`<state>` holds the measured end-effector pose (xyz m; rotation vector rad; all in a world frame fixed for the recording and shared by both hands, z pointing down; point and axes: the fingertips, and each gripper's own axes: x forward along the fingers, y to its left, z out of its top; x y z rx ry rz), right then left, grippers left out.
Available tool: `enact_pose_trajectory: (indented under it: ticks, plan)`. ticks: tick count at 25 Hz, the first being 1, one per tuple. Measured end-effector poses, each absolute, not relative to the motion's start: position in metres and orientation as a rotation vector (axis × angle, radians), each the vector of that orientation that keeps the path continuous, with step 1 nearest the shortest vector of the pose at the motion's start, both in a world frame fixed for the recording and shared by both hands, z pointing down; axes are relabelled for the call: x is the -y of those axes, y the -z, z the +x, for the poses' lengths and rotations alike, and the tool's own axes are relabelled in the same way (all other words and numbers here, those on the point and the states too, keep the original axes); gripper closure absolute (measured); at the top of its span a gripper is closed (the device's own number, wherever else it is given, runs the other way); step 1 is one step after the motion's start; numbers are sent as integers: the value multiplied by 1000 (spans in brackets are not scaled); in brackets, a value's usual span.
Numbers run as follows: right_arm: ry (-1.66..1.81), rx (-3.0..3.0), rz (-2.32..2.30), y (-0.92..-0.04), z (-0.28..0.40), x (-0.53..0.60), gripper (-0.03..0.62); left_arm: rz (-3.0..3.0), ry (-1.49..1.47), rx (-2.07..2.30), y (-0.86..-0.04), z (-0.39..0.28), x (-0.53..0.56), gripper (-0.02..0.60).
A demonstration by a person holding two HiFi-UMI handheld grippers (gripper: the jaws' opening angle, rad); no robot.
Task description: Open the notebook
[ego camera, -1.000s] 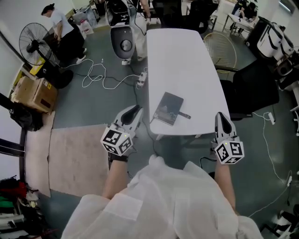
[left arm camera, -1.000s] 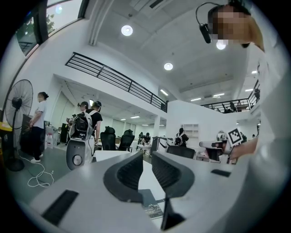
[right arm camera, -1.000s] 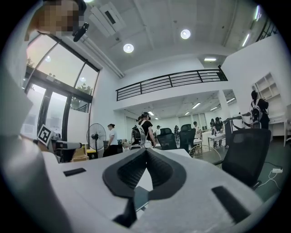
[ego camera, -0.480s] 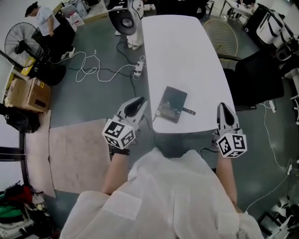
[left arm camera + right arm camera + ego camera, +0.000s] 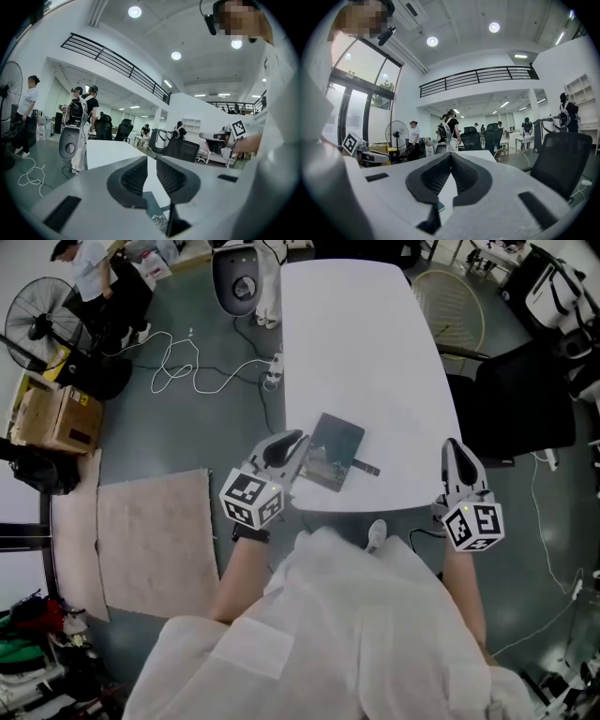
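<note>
So the left gripper and right gripper are both closed up, holding nothing. The notebook lies closed on the table, just beside the left gripper's tips and well left of the right gripper.

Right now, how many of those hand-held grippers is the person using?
2. The left hand-held gripper is at the near-left edge of the white table, beside the notebook; the right hand-held gripper is by its near-right corner. None seem hidden.
</note>
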<state>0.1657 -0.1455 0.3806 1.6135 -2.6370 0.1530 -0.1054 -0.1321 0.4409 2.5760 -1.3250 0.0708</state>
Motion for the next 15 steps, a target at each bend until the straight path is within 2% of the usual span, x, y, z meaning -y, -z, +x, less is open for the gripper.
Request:
enact_pose_trajectory:
  ticks: [7, 15]
  plan:
    - [-189, 2664, 1518, -381, 194, 179, 589, 2514, -224, 1306, -468, -57, 161, 527]
    - [-224, 2687, 1405, -407, 210, 198, 589, 2450, -487, 1223, -540, -8, 170, 514]
